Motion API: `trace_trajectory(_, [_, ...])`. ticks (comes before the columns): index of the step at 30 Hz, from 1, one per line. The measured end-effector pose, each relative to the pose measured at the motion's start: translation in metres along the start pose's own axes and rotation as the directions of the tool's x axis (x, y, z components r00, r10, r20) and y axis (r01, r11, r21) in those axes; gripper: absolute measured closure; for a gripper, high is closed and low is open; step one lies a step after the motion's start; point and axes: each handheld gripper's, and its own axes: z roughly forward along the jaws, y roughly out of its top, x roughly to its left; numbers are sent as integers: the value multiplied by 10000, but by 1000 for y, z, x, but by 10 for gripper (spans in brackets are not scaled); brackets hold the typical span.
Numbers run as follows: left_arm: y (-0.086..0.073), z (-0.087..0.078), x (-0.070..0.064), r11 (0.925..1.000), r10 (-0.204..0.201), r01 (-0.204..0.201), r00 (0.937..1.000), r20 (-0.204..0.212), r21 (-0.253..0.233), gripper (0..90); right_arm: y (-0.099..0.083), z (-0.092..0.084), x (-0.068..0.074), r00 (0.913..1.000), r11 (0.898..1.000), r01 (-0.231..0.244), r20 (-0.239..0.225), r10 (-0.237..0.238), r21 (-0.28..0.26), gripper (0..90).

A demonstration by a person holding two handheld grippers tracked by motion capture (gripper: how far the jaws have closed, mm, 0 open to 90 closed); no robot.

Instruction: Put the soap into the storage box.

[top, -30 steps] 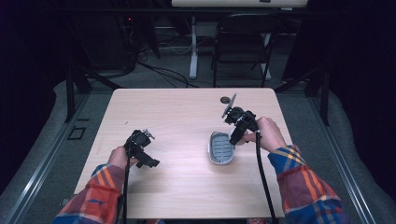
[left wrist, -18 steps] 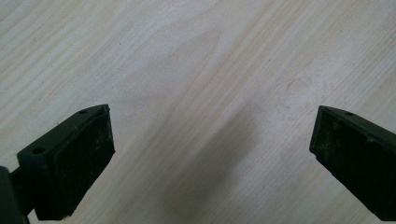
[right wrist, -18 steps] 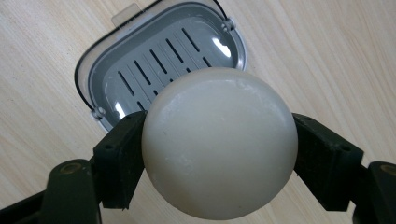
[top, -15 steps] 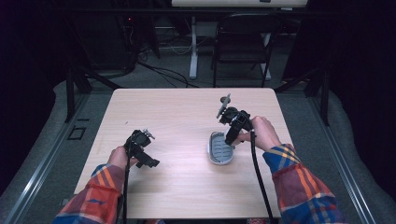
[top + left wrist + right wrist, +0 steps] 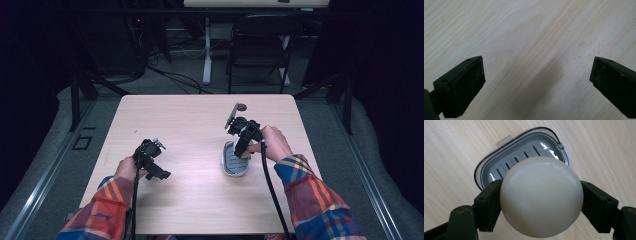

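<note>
One right gripper [image 5: 541, 202], clamped on a pale soap bar [image 5: 541, 196], has been brought over the grey dish [image 5: 235, 161], probably for placing; the left gripper [image 5: 536, 82] is held spread, empty.

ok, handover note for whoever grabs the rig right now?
Right gripper: shut on a round cream soap bar, held above the grey slotted soap dish.
Left gripper: open, holding nothing, over bare table at the left.
Done: soap picked up and brought over the dish.
Left, likely: lower the soap into the dish, release, back off.
</note>
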Motion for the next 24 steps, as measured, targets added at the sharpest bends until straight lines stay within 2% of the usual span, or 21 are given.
trace_trajectory(9, [0,0,0,10000,13,-13,10000,-12,-27,0,7,8,4,9999,9997,102,-113,-100,201,239])
trace_trajectory(15, [0,0,0,10000,7,-7,10000,-9,14,0,12,20,8,9995,9995,201,-246,-195,250,238])
trace_trajectory(24, [0,0,0,10000,13,-13,10000,-42,75,0,14,32,8,9994,9983,250,-270,-236,533,238])
